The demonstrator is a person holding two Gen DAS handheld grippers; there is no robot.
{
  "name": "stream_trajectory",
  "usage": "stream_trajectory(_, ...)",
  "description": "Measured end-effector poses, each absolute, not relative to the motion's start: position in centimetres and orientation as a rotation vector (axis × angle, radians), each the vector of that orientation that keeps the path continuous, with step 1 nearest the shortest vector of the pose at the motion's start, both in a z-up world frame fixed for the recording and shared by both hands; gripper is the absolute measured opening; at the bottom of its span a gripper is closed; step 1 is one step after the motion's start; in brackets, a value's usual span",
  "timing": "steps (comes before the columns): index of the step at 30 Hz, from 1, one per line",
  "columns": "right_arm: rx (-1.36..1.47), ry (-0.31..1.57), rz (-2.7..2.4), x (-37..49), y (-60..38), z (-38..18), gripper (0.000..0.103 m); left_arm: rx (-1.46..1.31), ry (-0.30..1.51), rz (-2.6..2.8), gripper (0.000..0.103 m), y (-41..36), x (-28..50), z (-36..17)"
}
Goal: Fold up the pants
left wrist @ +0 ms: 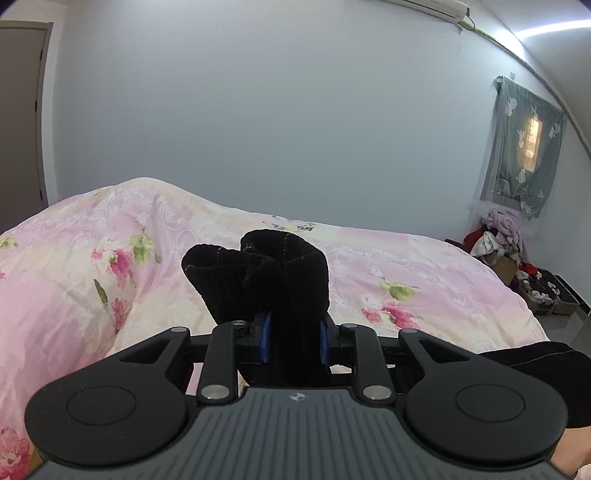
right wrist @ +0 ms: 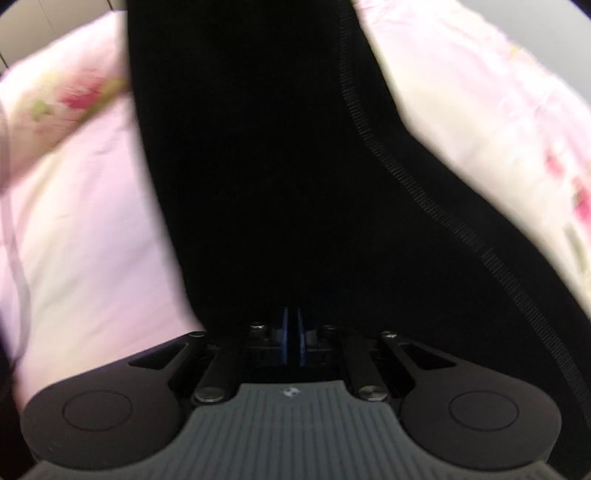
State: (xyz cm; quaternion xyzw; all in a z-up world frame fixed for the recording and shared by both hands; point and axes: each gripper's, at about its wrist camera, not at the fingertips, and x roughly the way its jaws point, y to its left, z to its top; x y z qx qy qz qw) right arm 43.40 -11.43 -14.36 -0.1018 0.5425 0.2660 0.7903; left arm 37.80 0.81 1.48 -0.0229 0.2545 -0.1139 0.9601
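**Black pants clamped in both grippers, lifted over floral bed**

Pants: black, ribbed knit, pale stitching along the hem edge. Bunched end sticking up past the left pads, folded into a lumpy two-lobed wad. More black cloth trailing off at near right of left wrist view. In right wrist view, pants stretched as a wide dark band from the pads to the far edge, ribbed seam running diagonally down the right side. Fills most of that view; blurred.

Left gripper: blue pads partly apart, thick wad of pants pinched between them, cloth touching both pads. Held above the bedspread, not lying on it.

Right gripper: blue pads closed almost together, only a thin dark slit between. Black cloth starts right at the tips; pinched on the pants edge as far as blur allows.

Around: pink floral bedspread under everything, humped at far left. Grey wall behind. Door far left. Curtained window on right wall, heap of clothes and boxes on the floor below it. AC unit at top. Bedspread on both sides of the pants in right wrist view.

Pants block the right camera's view ahead.
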Motion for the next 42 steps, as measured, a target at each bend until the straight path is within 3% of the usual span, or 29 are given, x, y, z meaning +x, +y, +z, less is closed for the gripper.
stream_trajectory(13,-0.116,1.171,0.316,35.3,-22.1,-9.6,0.005,0.122,0.550,-0.451,0.026,-12.8,36.5,1.2)
stream_trajectory(22,0.063,1.195,0.104,30.9,-32.8,-11.0,0.005,0.328,0.735,-0.664,0.023,-24.8,33.6,-8.2)
stream_trajectory(28,0.144,1.179,0.119,29.6,-36.5,-12.5,0.005,0.423,0.844,-0.699,0.024,-26.9,31.8,-13.7)
stream_trajectory(30,0.159,1.175,0.122,29.6,-36.9,-12.7,0.006,0.452,0.843,-0.713,0.026,-26.9,31.3,-14.1)
stream_trajectory(33,0.217,1.167,0.120,29.5,-37.2,-12.8,0.012,0.434,0.861,-0.770,0.049,-26.4,30.8,-14.0)
stream_trajectory(35,0.261,1.153,0.100,30.0,-39.4,-12.4,0.025,0.391,0.879,-0.834,0.059,-25.8,30.5,-13.6)
stream_trajectory(37,0.318,1.129,0.075,30.1,-39.8,-12.1,0.032,0.358,0.875,-0.874,0.060,-24.9,29.8,-13.1)
stream_trajectory(42,0.430,1.070,0.060,30.4,-39.9,-10.9,0.032,0.295,0.864,-0.913,0.060,-20.9,28.6,-11.1)
